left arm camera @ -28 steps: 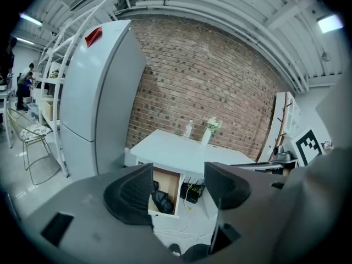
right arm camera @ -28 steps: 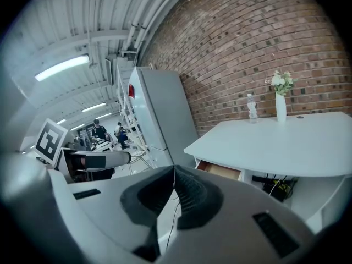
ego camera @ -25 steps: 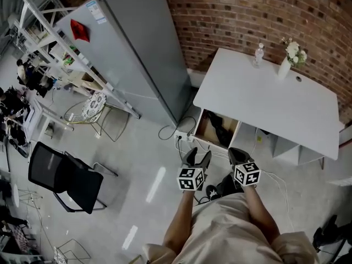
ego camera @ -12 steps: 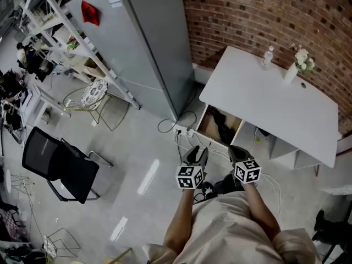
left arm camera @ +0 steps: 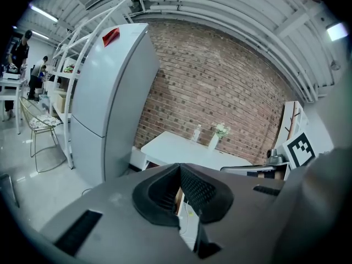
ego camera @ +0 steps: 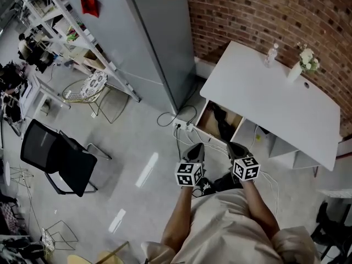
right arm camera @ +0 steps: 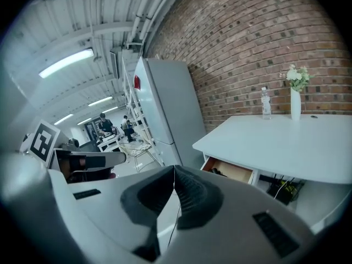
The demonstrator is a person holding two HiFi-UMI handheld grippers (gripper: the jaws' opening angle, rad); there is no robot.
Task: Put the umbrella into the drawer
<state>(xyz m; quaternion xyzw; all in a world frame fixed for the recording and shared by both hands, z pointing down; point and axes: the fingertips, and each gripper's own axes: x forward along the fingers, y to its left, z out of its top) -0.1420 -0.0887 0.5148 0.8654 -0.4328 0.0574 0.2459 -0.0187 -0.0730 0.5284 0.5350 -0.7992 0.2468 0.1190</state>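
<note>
Under the end of the white table (ego camera: 275, 103) nearest the fridge (ego camera: 148, 37), the drawer (ego camera: 204, 120) stands pulled open. The dark bundle inside it is the umbrella (ego camera: 223, 124), as far as we can tell. We hold both tools on the near side of the table, short of the drawer and clear of the umbrella. The left gripper (ego camera: 194, 150) has just been closing, and its jaws are now pressed together with nothing between them. The right gripper (ego camera: 235, 149) is beside it, jaws also meeting at the tips, holding nothing.

The table top is bare but for a clear bottle (ego camera: 270, 54) and a white vase of flowers (ego camera: 300, 70) at its far edge, against the brick wall (ego camera: 264, 10). Cables (ego camera: 184, 126) trail over the glossy grey floor (ego camera: 137, 147) just in front of the drawer. A black chair (ego camera: 55, 158) stands well apart from the table — past the fridge.
</note>
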